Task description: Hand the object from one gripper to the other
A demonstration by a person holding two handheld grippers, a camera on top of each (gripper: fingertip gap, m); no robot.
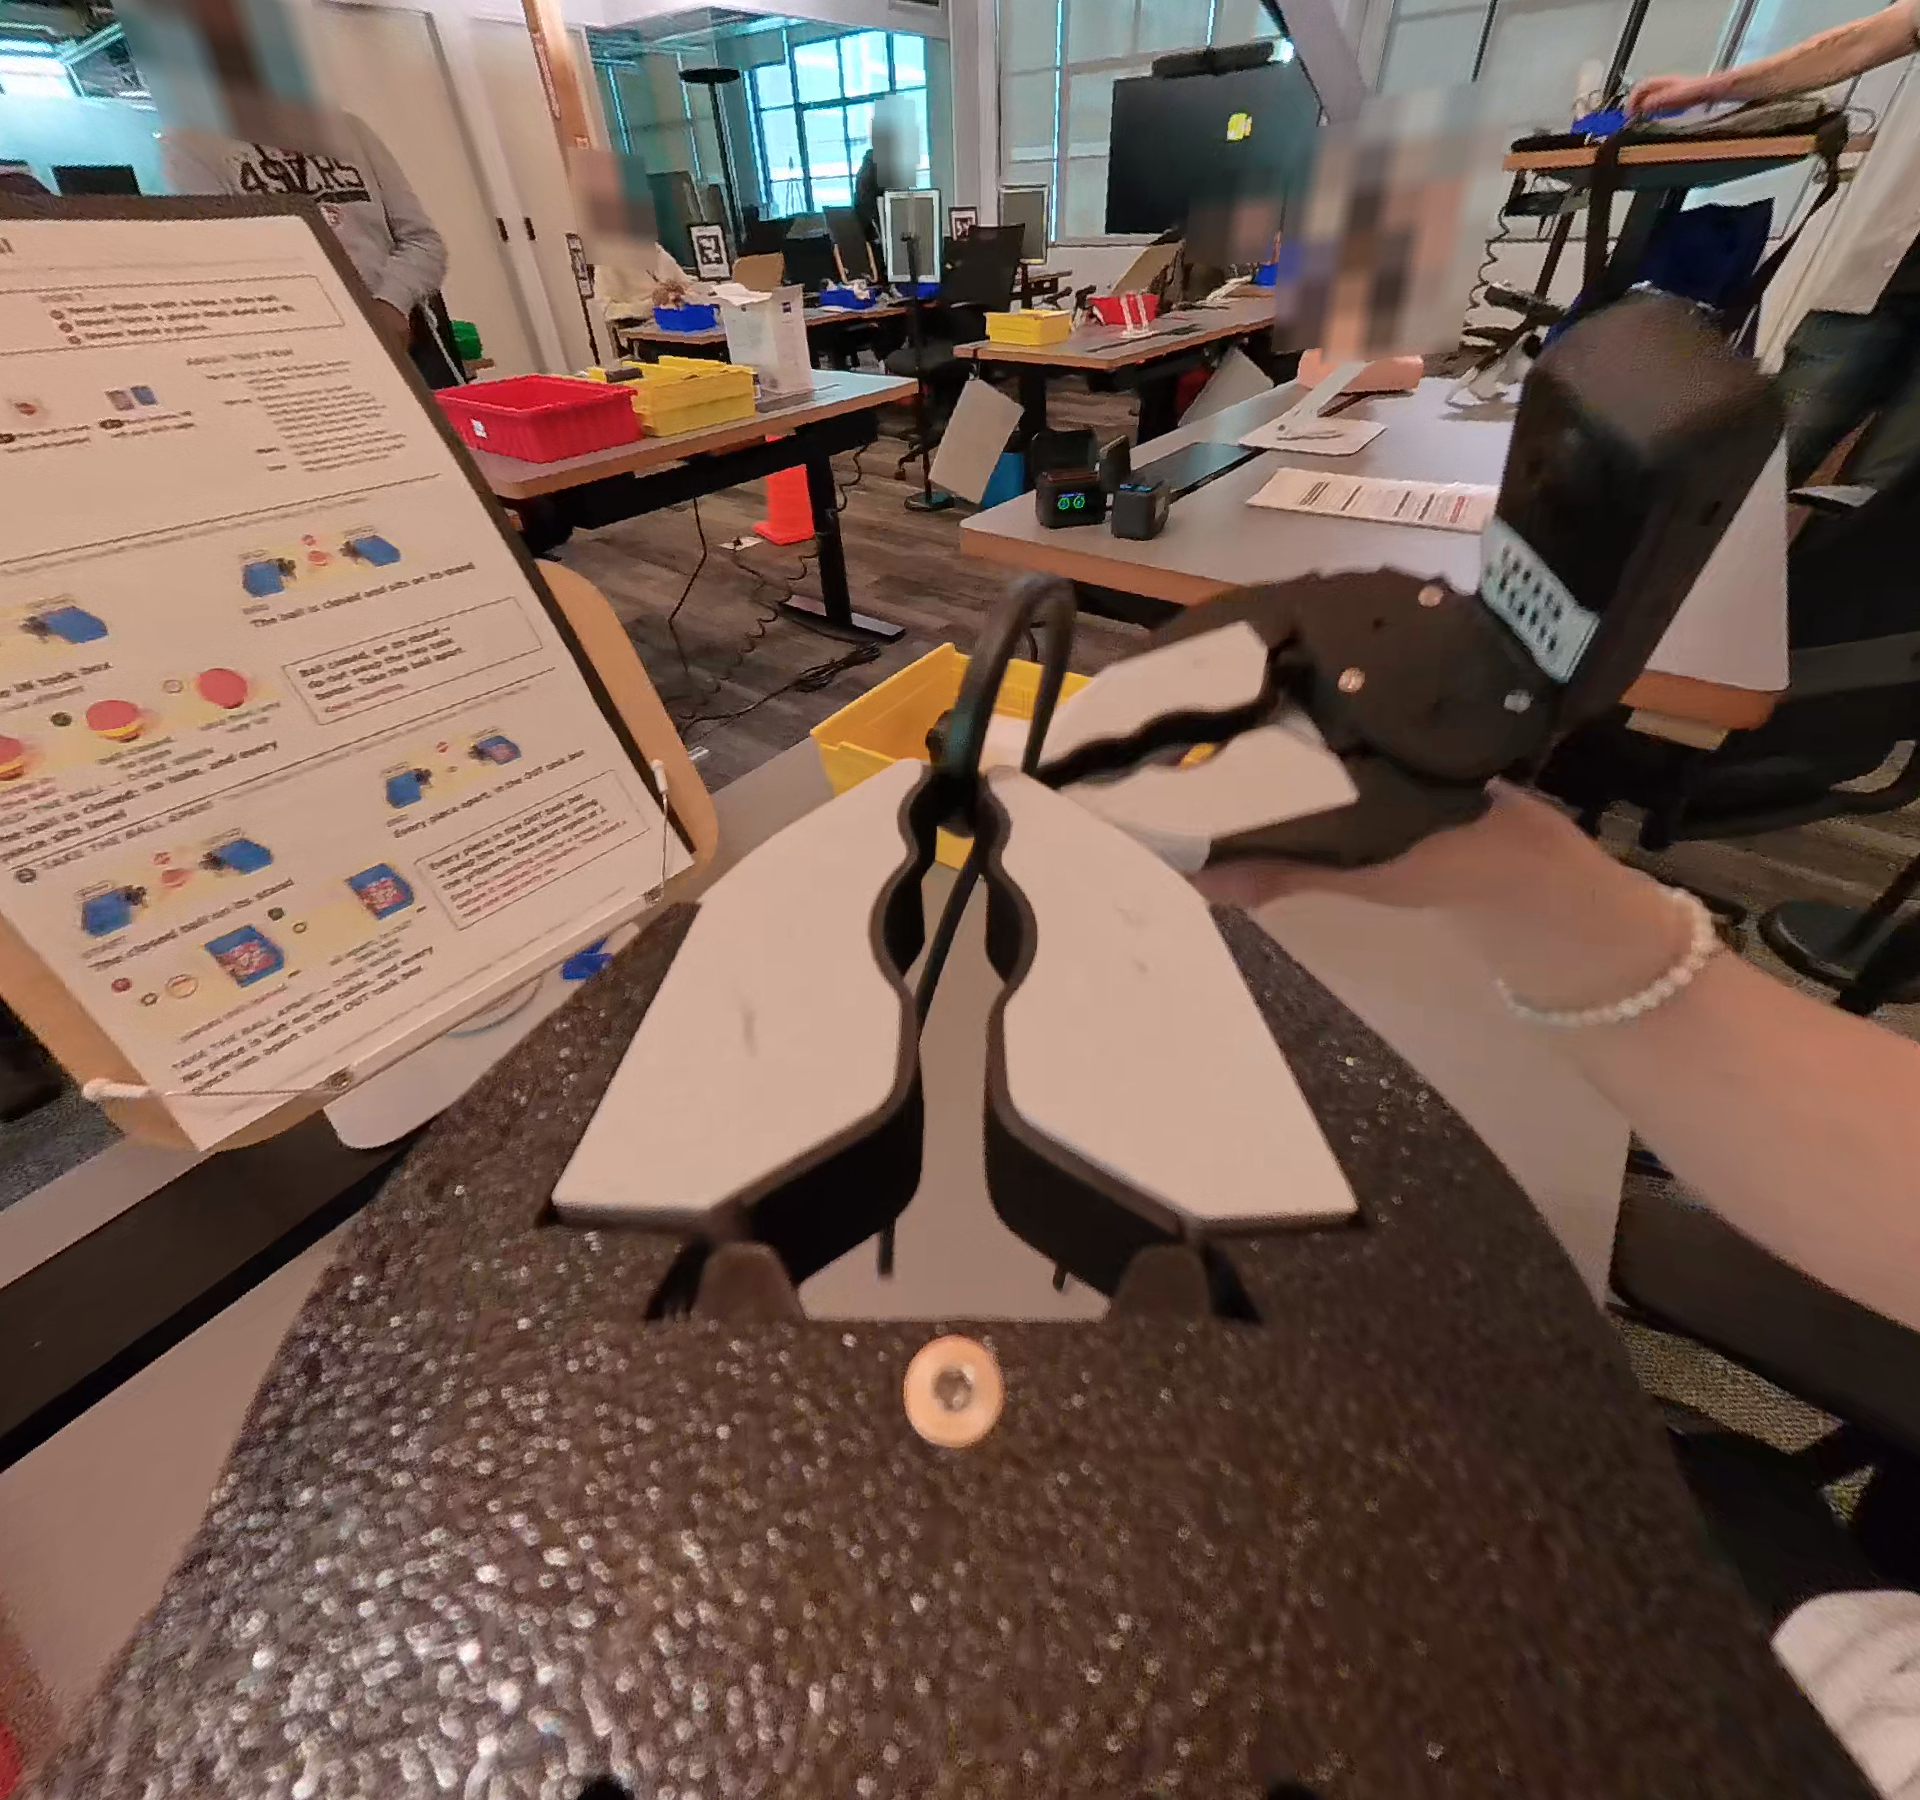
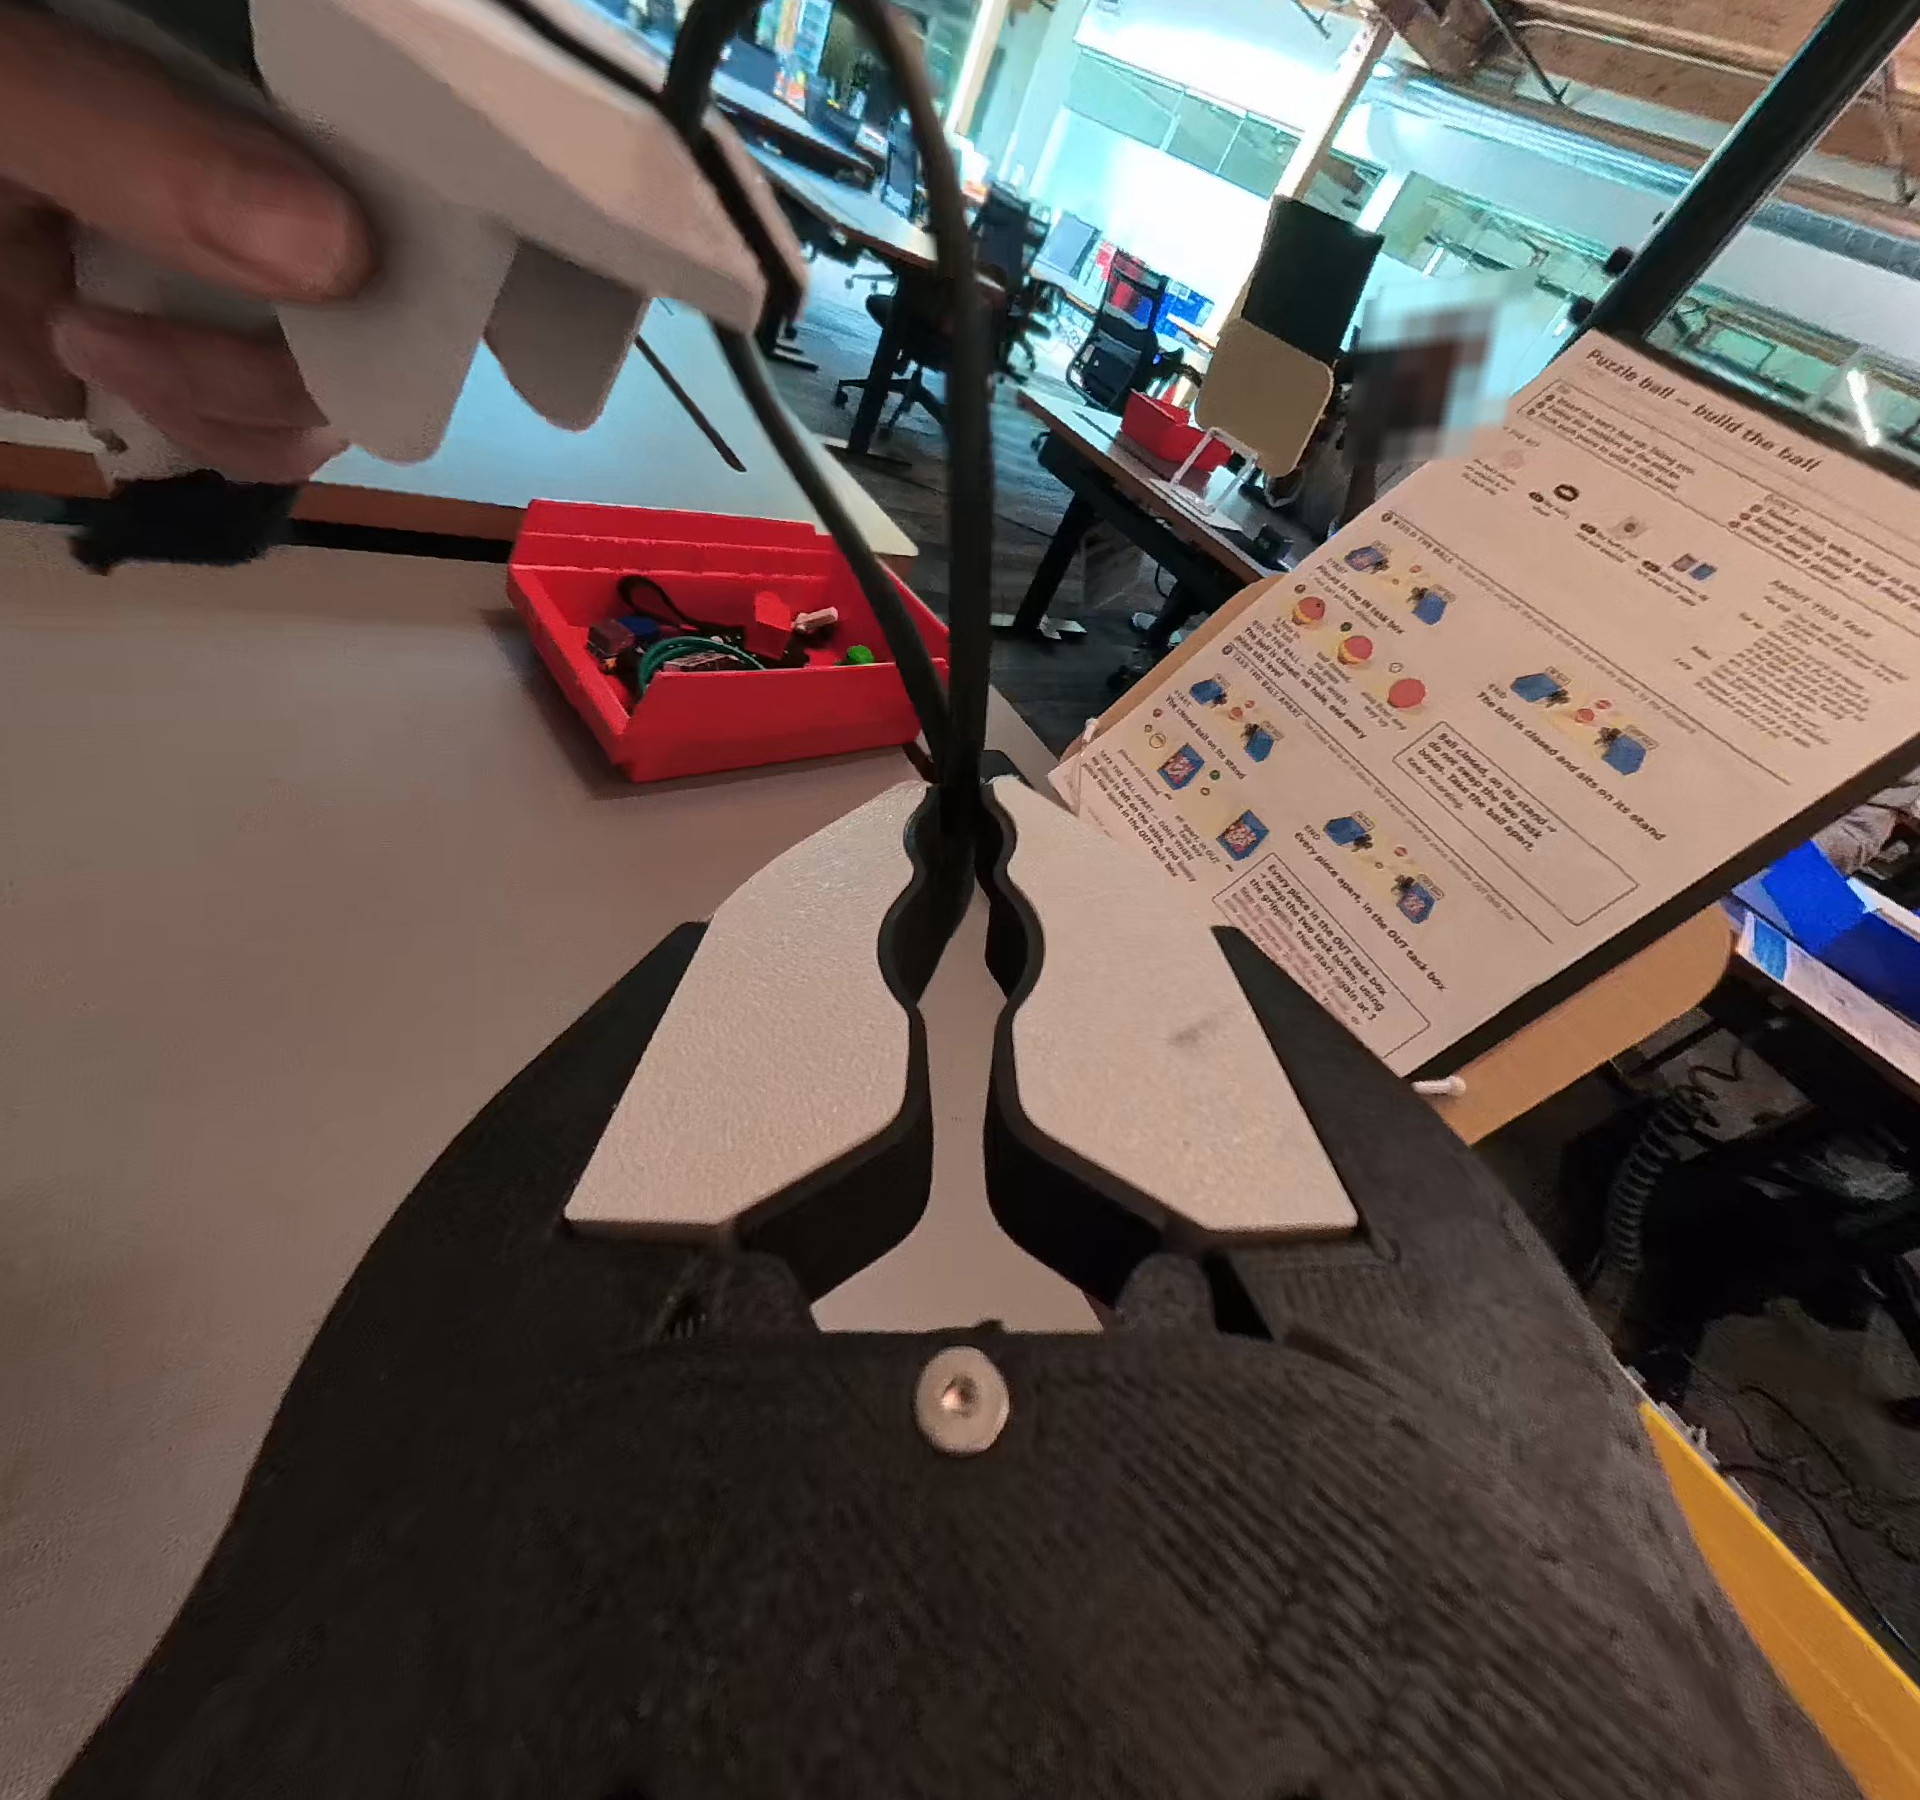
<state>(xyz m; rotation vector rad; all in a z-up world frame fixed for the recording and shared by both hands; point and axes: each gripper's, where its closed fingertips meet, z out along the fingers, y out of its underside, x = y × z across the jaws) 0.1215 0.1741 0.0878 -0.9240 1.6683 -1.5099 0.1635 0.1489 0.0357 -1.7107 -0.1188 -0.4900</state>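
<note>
Left wrist view. The left tool (image 1: 954, 800) fills the lower centre of the frame, its two white fingers (image 1: 774, 1012) drawn close together and pinching a black cord loop (image 1: 1023, 649) at the tips. The cord arches up above the tips, and its lower run passes down through the narrow gap between the fingers. The right tool (image 1: 1049, 763) enters from the right of the frame, held by a hand (image 1: 1455, 903) with a beaded bracelet; its fingers are nearly together, and their tips meet the same cord just beside the left tool's tips. Whether it truly grips cannot be judged from this view. A yellow bin (image 1: 883, 727) sits behind the tips on the desk (image 1: 769, 784). An instruction sheet on a board (image 1: 260, 649) stands at the left of the frame.

Right wrist view. The right tool (image 2: 961, 815) occupies the lower centre, its fingers (image 2: 790, 1033) narrowed and clamped on both strands of the black cord loop (image 2: 961, 462), which rises as a tall arch to the top of the frame. The left tool (image 2: 717, 223) comes in from the upper left, held by a hand (image 2: 156, 223), its tips touching the cord near the arch. A red bin (image 2: 748, 722) holding small parts rests on the desk (image 2: 260, 867) behind the cord. The instruction sheet (image 2: 1507, 711) leans at the right of the frame.
</note>
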